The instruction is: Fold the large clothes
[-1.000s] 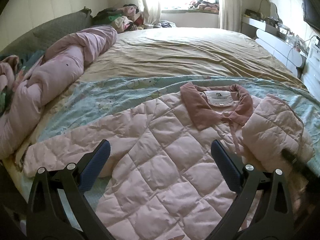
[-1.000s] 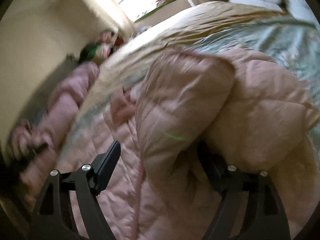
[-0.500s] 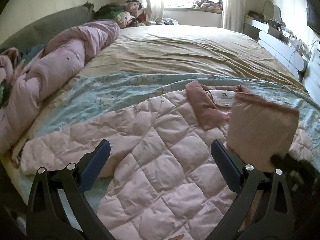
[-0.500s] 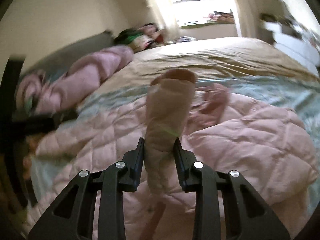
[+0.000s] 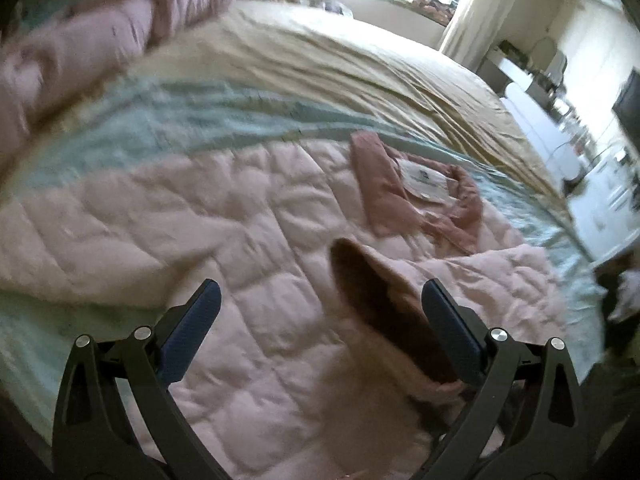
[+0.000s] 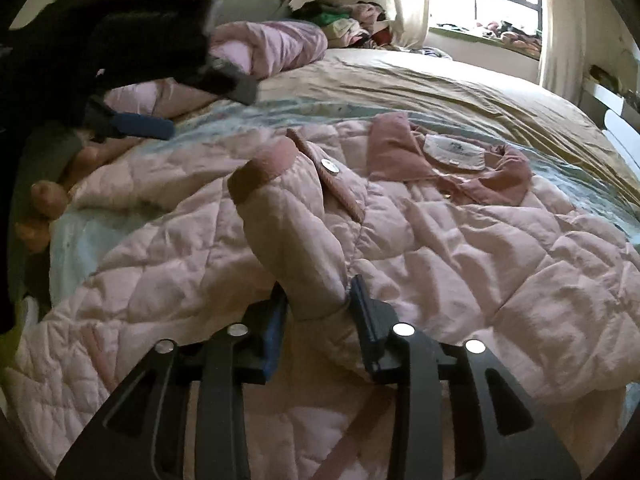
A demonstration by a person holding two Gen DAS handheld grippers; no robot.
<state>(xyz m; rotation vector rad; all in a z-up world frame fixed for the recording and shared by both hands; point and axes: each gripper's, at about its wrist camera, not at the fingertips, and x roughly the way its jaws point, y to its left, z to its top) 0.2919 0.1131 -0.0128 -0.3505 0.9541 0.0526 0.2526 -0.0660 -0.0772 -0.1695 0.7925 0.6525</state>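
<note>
While the quilted pink jacket [image 6: 460, 248] is lying spread across the lower half of the right wrist frame, on the teal sheet [image 6: 80, 240] of the bed [image 6: 440, 92], the right gripper [image 6: 316, 304] is sitting at bottom centre with its jaws narrow and the sleeve [image 6: 292, 216] pinched between them. Those jaws have just been easing a little apart, yet the pads are pressing on the cloth on both sides. From there the sleeve is running up and to the left over the jacket's body, its darker cuff [image 6: 264, 168] pointing toward the upper left. The dusty-rose collar [image 6: 404, 152] and its white label [image 6: 456, 148] are showing right of centre.

In the blurred left wrist frame, the left gripper [image 5: 320, 312] is hanging wide over the jacket [image 5: 200, 220], its jaws clear of the fabric, with the cuff opening [image 5: 360, 276] lying between them. A rolled pink duvet [image 5: 104, 36] is filling the upper left.
</note>
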